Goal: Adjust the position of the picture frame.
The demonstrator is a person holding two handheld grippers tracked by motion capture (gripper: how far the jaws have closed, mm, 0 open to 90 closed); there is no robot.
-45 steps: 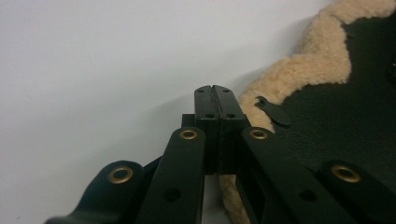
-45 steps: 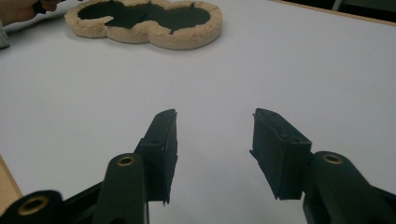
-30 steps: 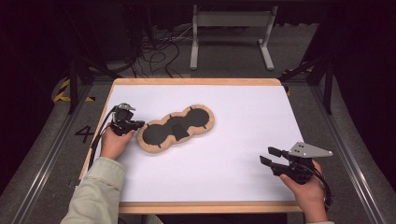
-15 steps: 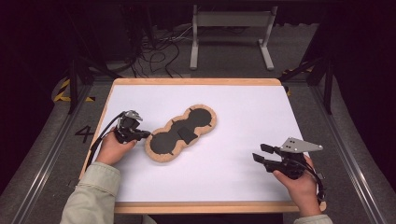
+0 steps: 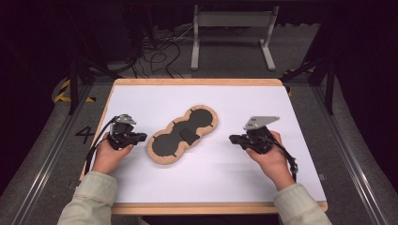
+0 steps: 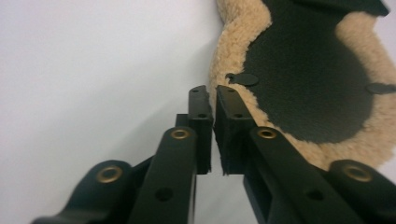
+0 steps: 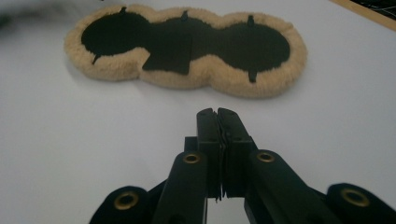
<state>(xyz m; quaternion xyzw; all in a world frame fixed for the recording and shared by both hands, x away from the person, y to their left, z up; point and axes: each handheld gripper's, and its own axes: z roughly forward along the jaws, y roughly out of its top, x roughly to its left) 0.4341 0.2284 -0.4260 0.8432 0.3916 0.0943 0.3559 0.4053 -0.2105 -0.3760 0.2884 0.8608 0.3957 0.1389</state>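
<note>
From the high view we see a peanut-shaped pad of tan fleece with a black centre (image 5: 183, 134) lying slantwise near the middle of the white-topped bench (image 5: 234, 183). The left gripper (image 5: 141, 137) sits just beside the pad's nearer lobe; the right gripper (image 5: 233, 138) is near its other side, apart from it. In the left gripper view, our jaws stand a narrow slit apart, having just been opening, with nothing between them — the fleece rim (image 6: 233, 56) lies right at their tips. In the right gripper view, the jaws have just closed together, empty, and the pad (image 7: 187, 49) lies flat ahead, clear of them.
</note>
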